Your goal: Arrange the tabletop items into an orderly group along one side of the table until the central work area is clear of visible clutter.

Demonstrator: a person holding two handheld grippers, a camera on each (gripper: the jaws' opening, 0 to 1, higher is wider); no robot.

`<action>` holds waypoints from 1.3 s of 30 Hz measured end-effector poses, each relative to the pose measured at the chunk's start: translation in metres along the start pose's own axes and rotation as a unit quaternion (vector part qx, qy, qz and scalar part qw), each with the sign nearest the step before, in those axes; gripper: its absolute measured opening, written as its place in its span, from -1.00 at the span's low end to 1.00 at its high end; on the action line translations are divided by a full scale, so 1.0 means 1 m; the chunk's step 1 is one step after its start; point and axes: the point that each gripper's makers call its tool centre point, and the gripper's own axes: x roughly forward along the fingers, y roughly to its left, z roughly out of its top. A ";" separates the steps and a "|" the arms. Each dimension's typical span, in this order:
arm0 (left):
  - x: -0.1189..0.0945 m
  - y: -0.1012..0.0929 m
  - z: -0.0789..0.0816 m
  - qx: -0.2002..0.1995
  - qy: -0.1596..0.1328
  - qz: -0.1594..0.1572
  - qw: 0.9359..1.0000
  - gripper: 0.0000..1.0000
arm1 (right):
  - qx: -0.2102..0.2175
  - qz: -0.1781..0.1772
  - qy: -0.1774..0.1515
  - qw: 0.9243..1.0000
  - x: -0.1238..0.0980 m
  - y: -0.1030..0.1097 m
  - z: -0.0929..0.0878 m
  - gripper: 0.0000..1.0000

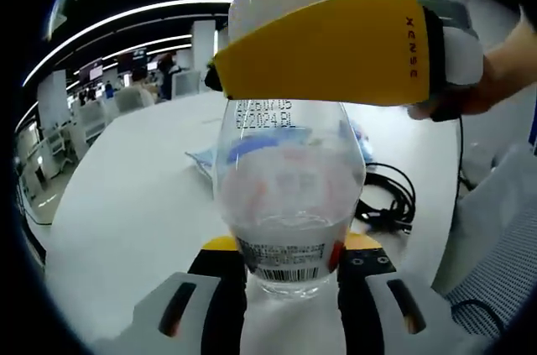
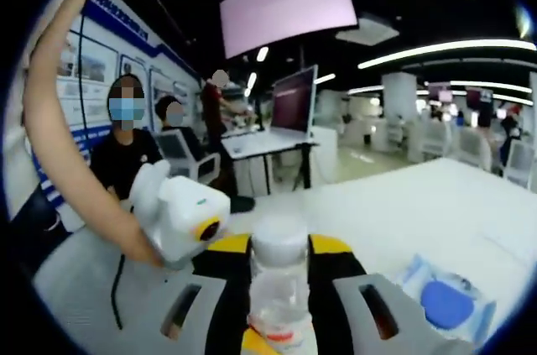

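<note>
Jaws of my left gripper (image 1: pixel 289 288) close against the lower body of a clear water bottle (image 1: pixel 288 195), one on each side of its barcode label, holding it upright above the white table (image 1: pixel 126 195). My right gripper (image 2: pixel 279 305) clamps the same bottle near its white cap (image 2: pixel 279 242), jaws pressed to either side of the neck; in the left gripper view its yellow jaw crosses the bottle's top. Beyond the bottle, a blue-and-white wipes pack (image 2: pixel 445 300) lies on the table, with a black cable (image 1: pixel 388 200) coiled toward the table's edge.
</note>
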 end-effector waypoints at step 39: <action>-0.002 -0.006 -0.002 0.137 0.027 -0.261 0.955 -0.23 | -0.017 0.105 -0.021 0.994 0.002 0.002 0.006 -0.59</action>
